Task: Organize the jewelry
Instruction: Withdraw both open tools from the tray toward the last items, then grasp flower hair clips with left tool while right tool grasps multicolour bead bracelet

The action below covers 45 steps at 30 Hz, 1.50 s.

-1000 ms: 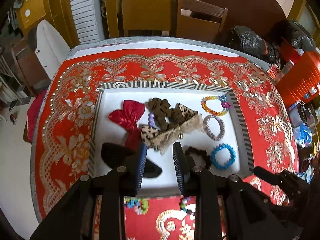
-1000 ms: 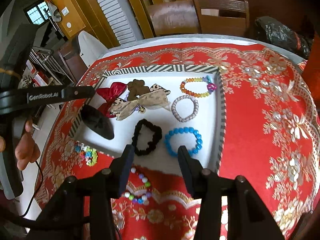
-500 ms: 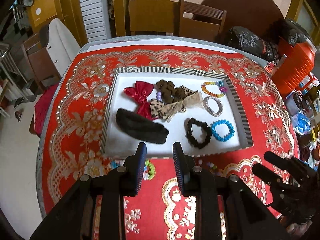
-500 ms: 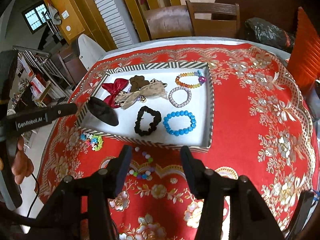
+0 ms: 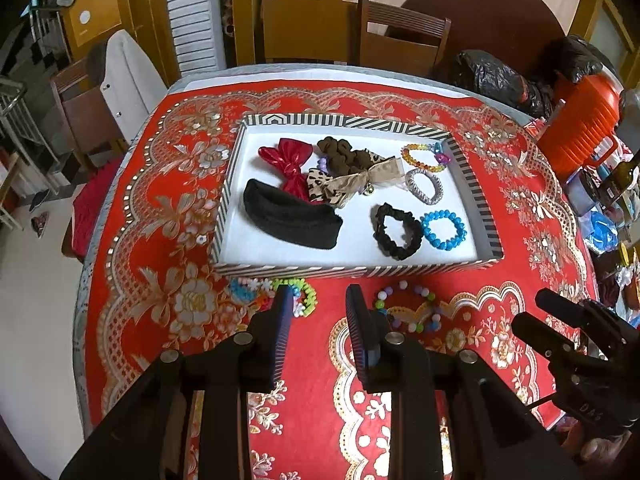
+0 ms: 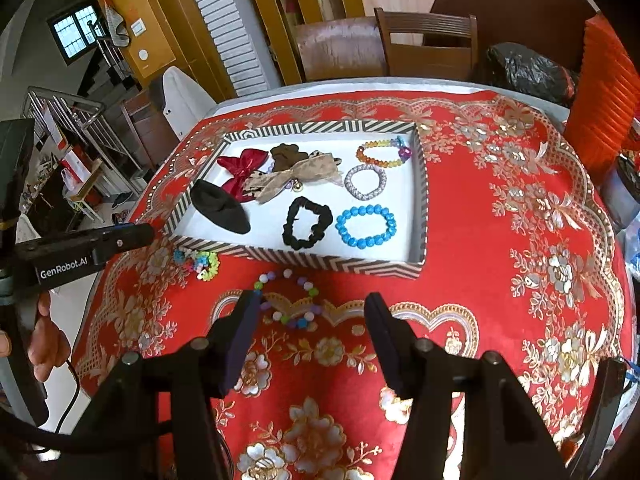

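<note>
A striped-rim white tray (image 5: pixel 352 270) (image 6: pixel 420 200) on the red tablecloth holds a black hair band (image 5: pixel 290 220), a red bow (image 5: pixel 288 160), a leopard bow (image 5: pixel 352 182), a black scrunchie (image 5: pixel 396 232) (image 6: pixel 306 222), a blue bead bracelet (image 5: pixel 443 230) (image 6: pixel 366 226) and other bracelets. Two bracelets lie on the cloth in front of the tray: a neon one (image 5: pixel 298 294) (image 6: pixel 200 264) and a pastel bead one (image 5: pixel 408 306) (image 6: pixel 288 298). My left gripper (image 5: pixel 318 328) is open and empty above the cloth between them. My right gripper (image 6: pixel 312 332) is open and empty, just short of the pastel bracelet.
Wooden chairs (image 5: pixel 400 40) stand behind the round table. Black bags (image 5: pixel 492 76) and an orange container (image 5: pixel 584 120) sit at the right edge with small clutter. The right gripper shows in the left wrist view (image 5: pixel 560 344); the left gripper shows in the right wrist view (image 6: pixel 80 248).
Both grippers have pulled back from over the tray toward the table's near edge. The black hair band lies fully in the tray. Both stay open and empty.
</note>
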Motion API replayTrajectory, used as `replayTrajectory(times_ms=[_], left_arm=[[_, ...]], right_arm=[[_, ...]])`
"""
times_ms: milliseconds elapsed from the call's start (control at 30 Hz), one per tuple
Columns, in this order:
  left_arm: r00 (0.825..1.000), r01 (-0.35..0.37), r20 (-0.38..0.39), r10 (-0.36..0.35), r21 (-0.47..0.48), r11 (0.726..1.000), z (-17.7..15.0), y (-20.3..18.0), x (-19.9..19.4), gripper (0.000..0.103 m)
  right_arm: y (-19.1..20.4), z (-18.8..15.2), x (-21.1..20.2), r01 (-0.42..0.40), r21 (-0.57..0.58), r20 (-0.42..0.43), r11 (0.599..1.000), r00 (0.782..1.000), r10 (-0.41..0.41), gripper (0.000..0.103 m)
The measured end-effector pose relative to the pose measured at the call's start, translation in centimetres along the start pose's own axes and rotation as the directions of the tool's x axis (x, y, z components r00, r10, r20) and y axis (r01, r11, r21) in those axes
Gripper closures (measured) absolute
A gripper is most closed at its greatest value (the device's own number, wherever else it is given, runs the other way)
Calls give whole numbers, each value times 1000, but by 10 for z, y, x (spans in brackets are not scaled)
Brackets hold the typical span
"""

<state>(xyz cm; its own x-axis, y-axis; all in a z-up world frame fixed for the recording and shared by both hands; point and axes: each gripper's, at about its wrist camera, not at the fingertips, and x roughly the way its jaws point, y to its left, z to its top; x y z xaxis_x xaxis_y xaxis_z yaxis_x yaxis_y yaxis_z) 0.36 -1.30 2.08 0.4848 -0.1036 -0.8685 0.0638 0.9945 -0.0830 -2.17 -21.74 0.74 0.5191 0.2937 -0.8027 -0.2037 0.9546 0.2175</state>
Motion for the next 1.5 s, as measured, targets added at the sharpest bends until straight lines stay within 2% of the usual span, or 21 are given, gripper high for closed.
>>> replayTrajectory(times_ms=[200, 433, 600, 800, 1000, 1067, 1233, 1400, 1500], left_arm=[[1000, -1, 3, 1, 10, 1000, -9, 3, -4, 87], [999, 42, -29, -43, -23, 999, -20, 23, -2, 87], [994, 47, -92, -55, -78, 996, -34, 48, 11, 87], [985, 58, -152, -86, -178, 982, -44, 76, 29, 87], [981, 66, -160, -110, -259, 964, -35, 93, 46, 87], [979, 84, -154, -137, -309, 947, -28, 99, 55, 87], [979, 67, -154, -136, -390, 918, -13, 112, 75, 87], [976, 30, -190, -104, -357, 933, -1, 105, 95, 87], [969, 20, -227, -102, -341, 940, 2, 98, 108, 87]], right_arm=[[3, -5, -3, 0, 2, 2, 1000, 1000, 0, 45], [2, -18, 3, 4, 4, -30, 1000, 1000, -4, 45], [-3, -27, 21, 4, 9, -76, 1000, 997, -4, 45], [-8, -24, 54, 12, -1, -131, 1000, 991, -12, 45], [-5, -10, 82, 24, -51, -152, 998, 988, -31, 45], [-5, -6, 91, 20, -58, -170, 998, 985, -29, 45], [-2, -2, 104, 12, -79, -184, 997, 983, -26, 45], [-4, 2, 111, -2, -77, -187, 997, 982, -13, 45], [-4, 4, 116, -8, -83, -184, 997, 983, -7, 45]])
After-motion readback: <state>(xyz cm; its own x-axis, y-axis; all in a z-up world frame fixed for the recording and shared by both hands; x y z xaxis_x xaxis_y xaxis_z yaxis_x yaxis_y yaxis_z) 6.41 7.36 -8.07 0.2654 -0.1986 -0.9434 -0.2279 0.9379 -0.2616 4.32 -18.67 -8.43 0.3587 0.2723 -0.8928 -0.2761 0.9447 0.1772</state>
